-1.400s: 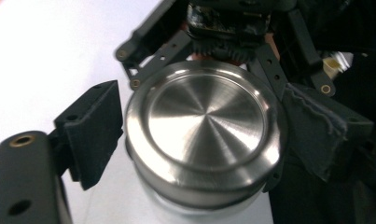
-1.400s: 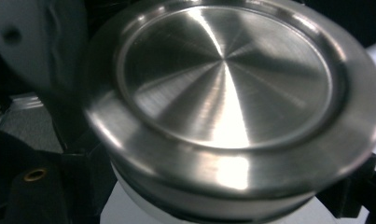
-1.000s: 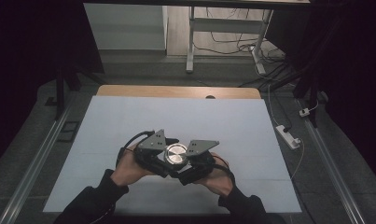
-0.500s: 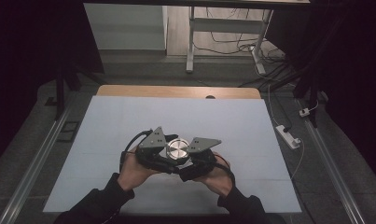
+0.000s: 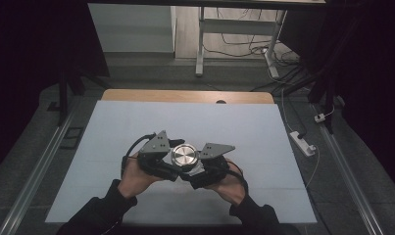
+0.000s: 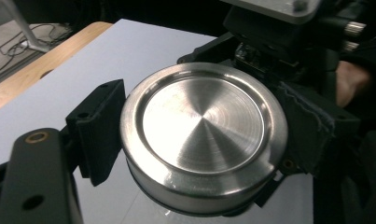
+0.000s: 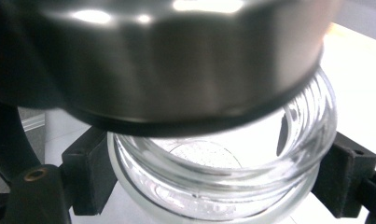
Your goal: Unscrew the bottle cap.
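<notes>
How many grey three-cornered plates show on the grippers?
2. One grey three-cornered plate tops the left gripper, left of the round steel lid; the other tops the right gripper, right of it.

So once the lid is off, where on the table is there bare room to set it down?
Nearly all of the pale table top is bare: the wide stretch between the grippers and the wooden far edge, plus both side margins. It is crowded at the near middle, where the left gripper holds the metal lid over the glass jar in the right gripper.
</notes>
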`<state>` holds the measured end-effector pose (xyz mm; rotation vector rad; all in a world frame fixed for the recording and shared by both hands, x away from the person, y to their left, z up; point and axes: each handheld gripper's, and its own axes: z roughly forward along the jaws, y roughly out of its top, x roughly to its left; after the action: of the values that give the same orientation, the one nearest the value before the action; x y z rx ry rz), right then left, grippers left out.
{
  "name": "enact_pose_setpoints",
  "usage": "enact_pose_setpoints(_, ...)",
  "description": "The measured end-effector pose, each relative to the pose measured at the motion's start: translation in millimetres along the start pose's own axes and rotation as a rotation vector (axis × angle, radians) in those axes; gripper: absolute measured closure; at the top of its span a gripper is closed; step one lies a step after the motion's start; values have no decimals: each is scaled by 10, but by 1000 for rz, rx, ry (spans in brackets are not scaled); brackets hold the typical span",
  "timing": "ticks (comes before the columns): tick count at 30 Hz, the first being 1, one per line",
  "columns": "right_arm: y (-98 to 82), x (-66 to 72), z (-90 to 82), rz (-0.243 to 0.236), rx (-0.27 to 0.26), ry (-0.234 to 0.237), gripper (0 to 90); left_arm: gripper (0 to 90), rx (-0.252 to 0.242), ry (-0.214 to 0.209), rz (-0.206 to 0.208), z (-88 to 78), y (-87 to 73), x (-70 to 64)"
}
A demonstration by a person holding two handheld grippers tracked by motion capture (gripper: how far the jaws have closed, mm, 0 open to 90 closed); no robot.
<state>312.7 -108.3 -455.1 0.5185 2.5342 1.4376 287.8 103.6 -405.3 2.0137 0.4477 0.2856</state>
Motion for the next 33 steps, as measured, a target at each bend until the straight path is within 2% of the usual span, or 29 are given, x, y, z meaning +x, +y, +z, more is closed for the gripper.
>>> enact_pose_setpoints(3,-4,-18,-9,8,-3,-2,150,204,6,-6,8,-23,-7,1)
enact_pose_setpoints(9,-15,-54,-20,13,-4,-13,151,204,-4,-25,-3,-74,-30,16)
enact_pose_setpoints(22,-44,-140,-46,25,-4,-37,150,205,-7,-28,-11,-176,-87,4)
enact_pose_setpoints(28,-55,-180,-59,32,-5,-47,150,204,-23,-57,-29,-207,-154,-3)
enact_pose_setpoints(33,-61,-210,-66,35,-8,-54,150,205,-16,-66,-26,-208,-210,-37)
